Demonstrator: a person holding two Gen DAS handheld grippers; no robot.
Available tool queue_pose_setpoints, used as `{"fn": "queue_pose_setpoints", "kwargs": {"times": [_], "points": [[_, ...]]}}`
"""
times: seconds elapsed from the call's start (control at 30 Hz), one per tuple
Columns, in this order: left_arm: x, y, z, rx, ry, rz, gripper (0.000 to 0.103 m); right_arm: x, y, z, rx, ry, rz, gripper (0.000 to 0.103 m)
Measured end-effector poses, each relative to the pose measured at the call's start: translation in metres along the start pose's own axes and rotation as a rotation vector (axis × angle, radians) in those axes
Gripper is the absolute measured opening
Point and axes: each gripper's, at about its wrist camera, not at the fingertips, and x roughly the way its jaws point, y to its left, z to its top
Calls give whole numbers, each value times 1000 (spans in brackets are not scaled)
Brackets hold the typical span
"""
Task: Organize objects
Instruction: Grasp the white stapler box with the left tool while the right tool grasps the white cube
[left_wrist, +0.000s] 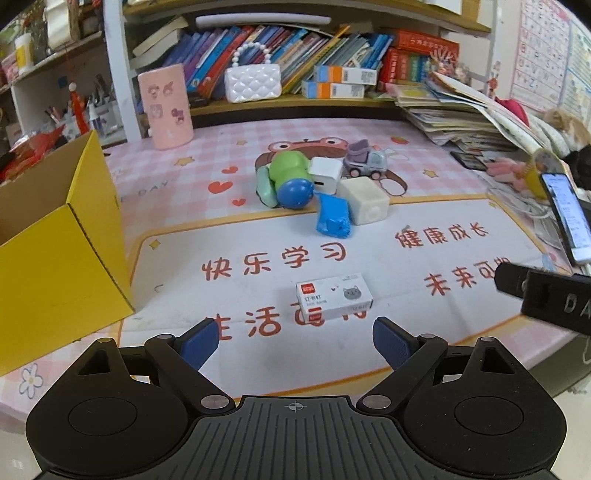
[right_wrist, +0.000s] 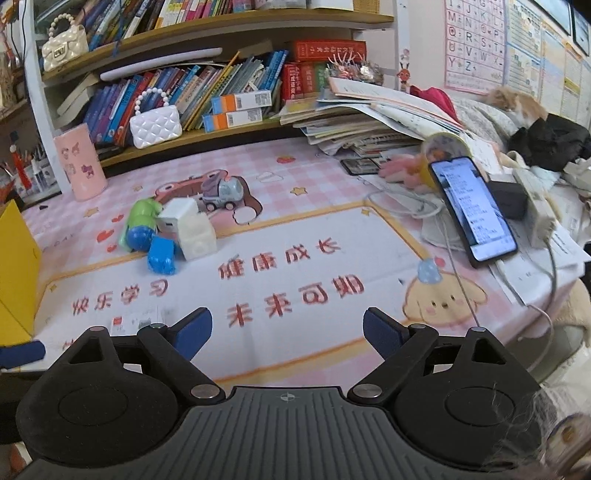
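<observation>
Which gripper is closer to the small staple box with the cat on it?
Left. The left gripper is open with the staple box just ahead of its fingertips. The right gripper, also open, sits off to the box's right, the box beside its left finger.

open right claw (right_wrist: 287, 334) hovers over the printed mat (right_wrist: 295, 236), toys (right_wrist: 173, 232) clustered beyond.
</observation>
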Motion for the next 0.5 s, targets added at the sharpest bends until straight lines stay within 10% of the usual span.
{"fn": "queue_pose_setpoints", "kwargs": {"times": [0.5], "points": [[34, -14, 17, -68, 63, -5, 92, 46, 2, 34, -120, 20, 124, 78]]}}
